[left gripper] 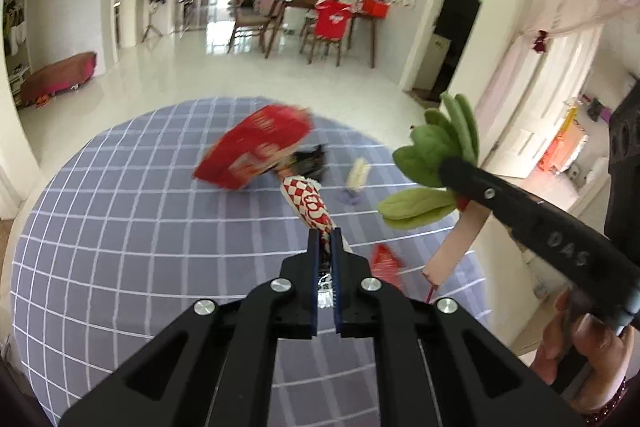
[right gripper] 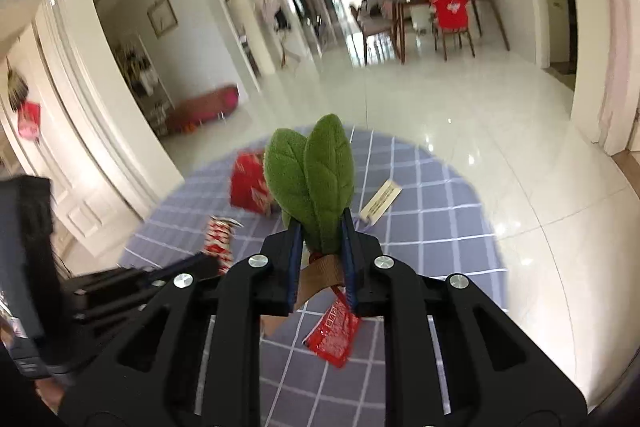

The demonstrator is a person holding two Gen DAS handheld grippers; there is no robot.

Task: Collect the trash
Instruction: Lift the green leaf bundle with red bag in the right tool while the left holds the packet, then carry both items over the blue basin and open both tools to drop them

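Observation:
My left gripper (left gripper: 326, 239) is shut on the lower end of a red-and-white checked wrapper (left gripper: 308, 203), held above the round table's blue-grey checked cloth (left gripper: 120, 227). In the right wrist view the same wrapper (right gripper: 218, 239) shows at the left, by the left gripper (right gripper: 200, 263). My right gripper (right gripper: 322, 223) is shut on a green plush leaf bunch (right gripper: 316, 183) with a tan strap (right gripper: 320, 275) hanging under it. From the left wrist the right gripper (left gripper: 450, 167) and its leaves (left gripper: 432, 147) are raised at the table's right edge. A red packet (right gripper: 334, 331) lies below them.
On the cloth are a red box (left gripper: 256, 151), a dark crumpled item (left gripper: 310, 163), a pale wrapper (left gripper: 358, 173) and a white label card (right gripper: 380, 203). Glossy white floor surrounds the table. A dining table with chairs (left gripper: 328, 27) stands far back. A hand (left gripper: 580, 339) holds the right gripper's handle.

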